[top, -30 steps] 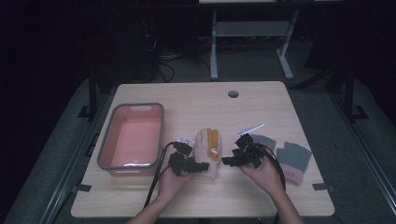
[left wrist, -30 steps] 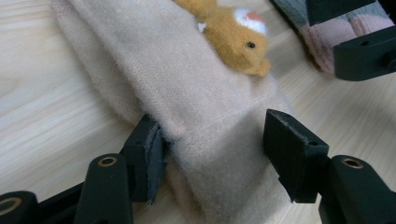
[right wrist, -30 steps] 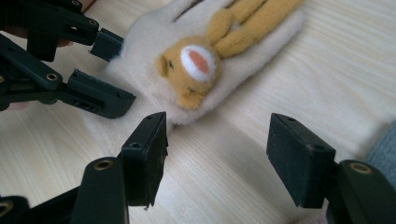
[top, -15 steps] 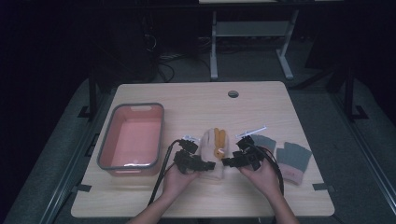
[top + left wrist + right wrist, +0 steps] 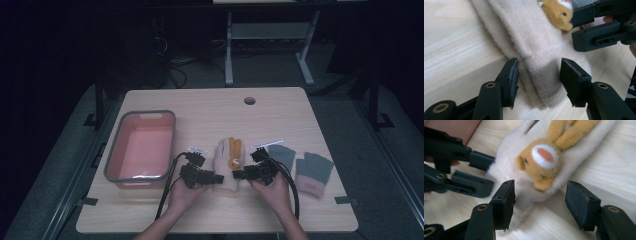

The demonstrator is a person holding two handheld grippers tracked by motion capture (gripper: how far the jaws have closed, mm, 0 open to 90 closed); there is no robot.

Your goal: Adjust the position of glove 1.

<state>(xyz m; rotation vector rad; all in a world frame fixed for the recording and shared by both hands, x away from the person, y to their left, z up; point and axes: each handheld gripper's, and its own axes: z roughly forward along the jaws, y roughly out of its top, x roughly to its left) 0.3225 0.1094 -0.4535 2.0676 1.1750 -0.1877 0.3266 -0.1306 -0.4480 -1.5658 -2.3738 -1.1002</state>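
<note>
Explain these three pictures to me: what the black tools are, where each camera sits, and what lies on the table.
A person holds a black two-jaw tool in each hand: the left gripper and the right gripper. One camera looks down from above; the other two ride on the grippers and look along their jaws. On the pale wooden table lie a cream fleece mitten with an orange plush animal, a pink plastic tub with a grey rim and two grey knitted gloves. The left gripper's jaws have just been closing around the mitten's cuff without pressing it. The right gripper's jaws stand open.

Two grippers meet at a cream glove [image 5: 226,165]

Left gripper [image 5: 218,177] and right gripper [image 5: 237,175] flank its near end; pink tub [image 5: 120,155] left, grey gloves [image 5: 300,167] right.
</note>
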